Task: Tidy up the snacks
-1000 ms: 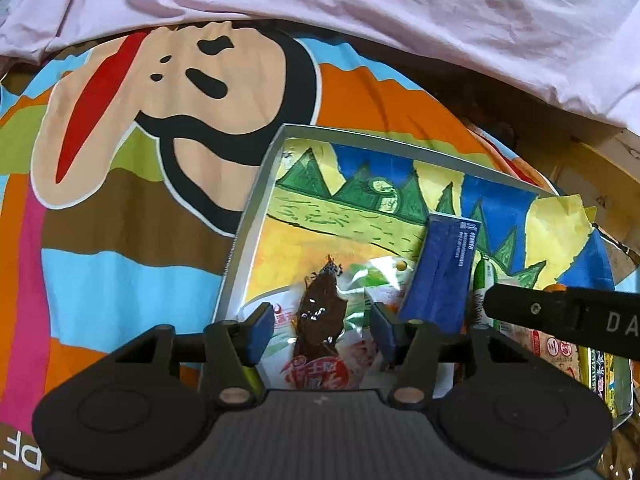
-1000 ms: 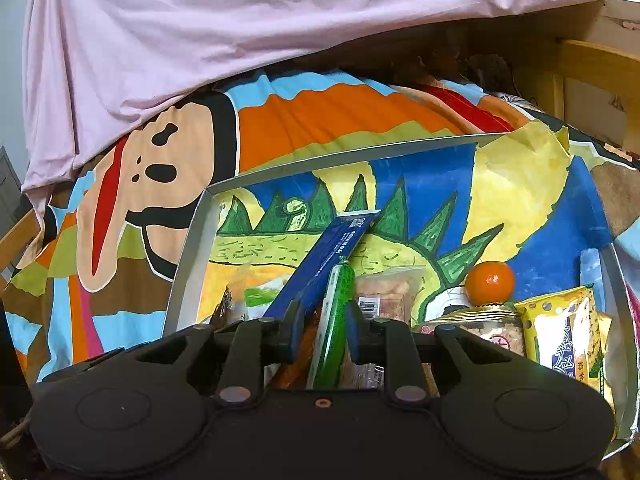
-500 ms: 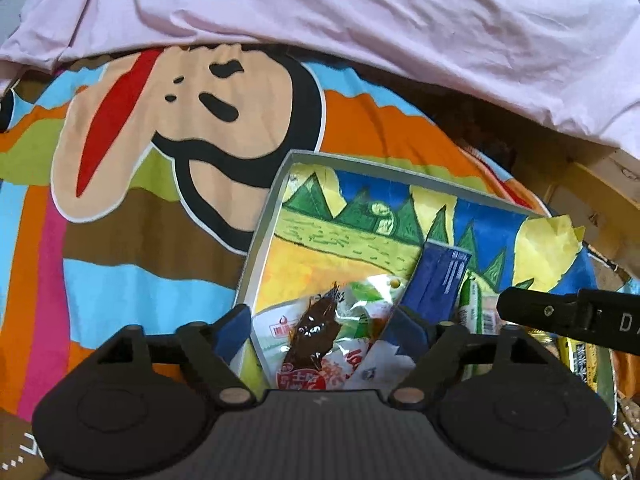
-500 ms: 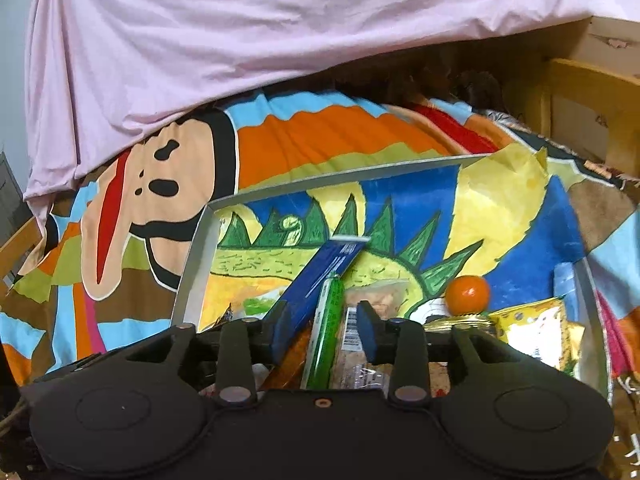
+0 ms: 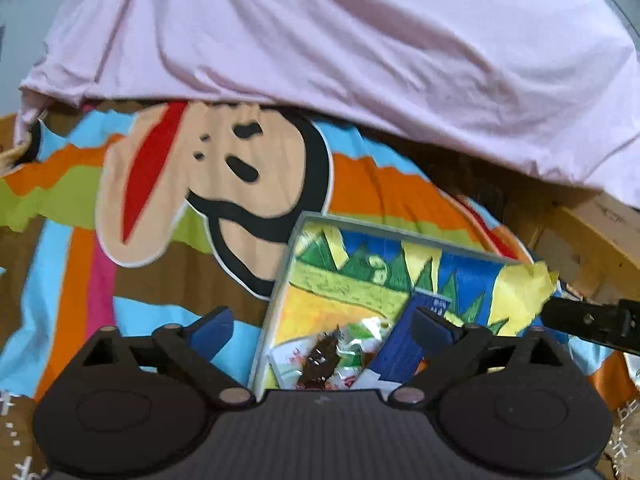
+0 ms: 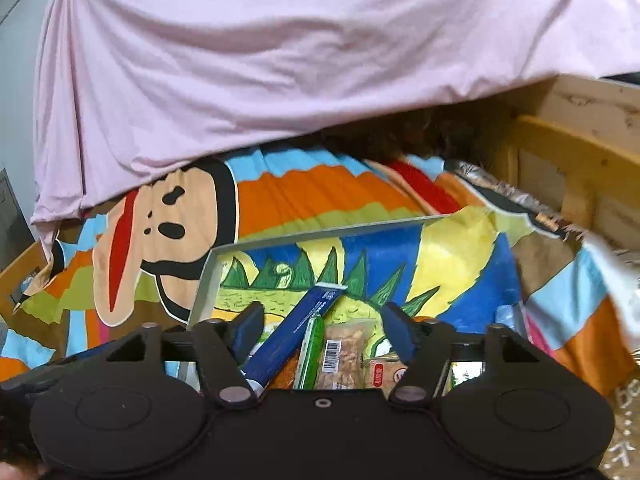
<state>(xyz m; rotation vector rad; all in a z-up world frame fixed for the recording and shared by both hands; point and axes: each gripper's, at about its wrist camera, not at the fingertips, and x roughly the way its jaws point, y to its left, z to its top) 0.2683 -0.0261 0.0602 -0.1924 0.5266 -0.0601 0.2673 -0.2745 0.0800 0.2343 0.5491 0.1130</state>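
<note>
Jaws on both the left hand-held gripper (image 5: 322, 334) and right hand-held gripper (image 6: 322, 330) have spread wide, gripping nothing. One blue packet (image 6: 296, 330), one green stick (image 6: 310, 354) lie released in the tray (image 6: 206, 284).

Barcode on clear nut packet (image 6: 340, 354), other print illegible

A bright cartoon-monkey blanket (image 6: 328, 196) covers the supporting surface. A shallow grey tray (image 6: 205, 288) lined with a painted paper rests directly on it, toward five o'clock. A pale pink sheet (image 5: 360, 60) overlaps the blanket at twelve o'clock.
</note>
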